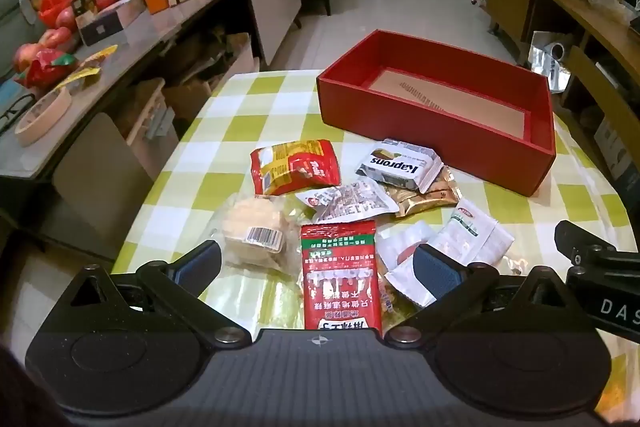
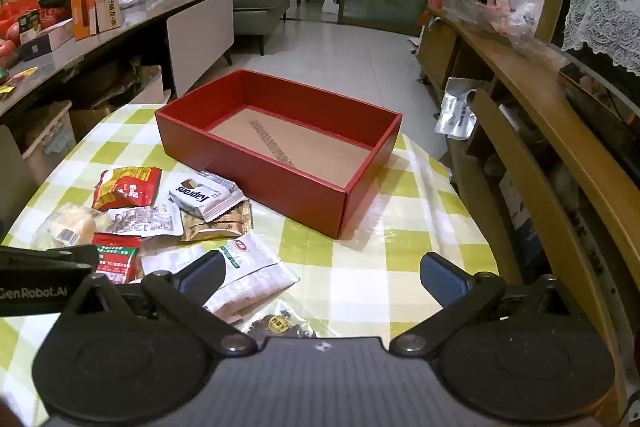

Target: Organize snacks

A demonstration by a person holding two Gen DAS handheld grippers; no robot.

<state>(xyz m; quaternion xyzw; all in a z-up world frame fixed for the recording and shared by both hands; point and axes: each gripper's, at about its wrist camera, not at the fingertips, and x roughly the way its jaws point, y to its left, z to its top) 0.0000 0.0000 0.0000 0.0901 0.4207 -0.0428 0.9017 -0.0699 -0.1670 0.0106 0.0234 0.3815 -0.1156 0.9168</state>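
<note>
Table [image 2: 404, 251] with green-check cloth carries everything. Red box [image 2: 256, 163] sits open-topped toward the far edge, only its brown liner visible inside. Snack packets are heaped just beside the box's near wall, toward the near-left: red tall sachet [image 1: 340, 275], clear-wrapped pastry [image 1: 252, 227], white pouch [image 2: 248, 267], red-yellow bag [image 1: 296, 167], Kaprons pack [image 1: 400, 163] lying on a gold packet [image 1: 428, 197]. Something dark in clear wrap at the near edge, probably another snack. Left gripper [image 1: 320, 263] spread wide over the sachet, not touching it. Right gripper [image 2: 320, 275] spread wide, gripping nothing.
</note>
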